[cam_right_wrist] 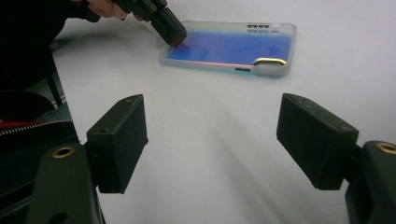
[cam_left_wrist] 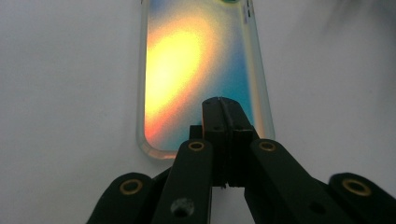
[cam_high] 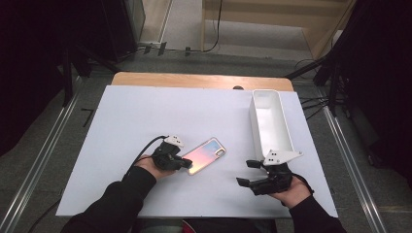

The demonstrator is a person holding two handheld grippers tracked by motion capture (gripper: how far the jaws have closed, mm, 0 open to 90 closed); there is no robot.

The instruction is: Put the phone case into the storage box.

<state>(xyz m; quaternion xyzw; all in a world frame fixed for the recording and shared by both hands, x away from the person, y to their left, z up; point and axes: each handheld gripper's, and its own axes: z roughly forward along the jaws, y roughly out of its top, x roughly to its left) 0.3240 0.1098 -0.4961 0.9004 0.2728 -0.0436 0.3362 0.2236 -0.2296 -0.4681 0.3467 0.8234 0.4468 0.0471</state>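
Observation:
An iridescent phone case (cam_high: 207, 155) lies flat on the white table top (cam_high: 145, 116), its camera cut-out towards the right. My left gripper (cam_high: 188, 165) is shut, and its joined tips rest on or just over the case's near end (cam_left_wrist: 187, 74). In the right gripper view the case (cam_right_wrist: 233, 46) looks blue, with the left gripper's tip (cam_right_wrist: 173, 35) on its left end. My right gripper (cam_high: 247, 172) is open near the front right of the table, nothing between its pads (cam_right_wrist: 119, 140).
A long white tray (cam_high: 269, 121) stands at the right side of the table, just behind my right gripper. A wooden strip runs along the table's far edge (cam_high: 201, 80). Dark stands and cables flank the table on the floor.

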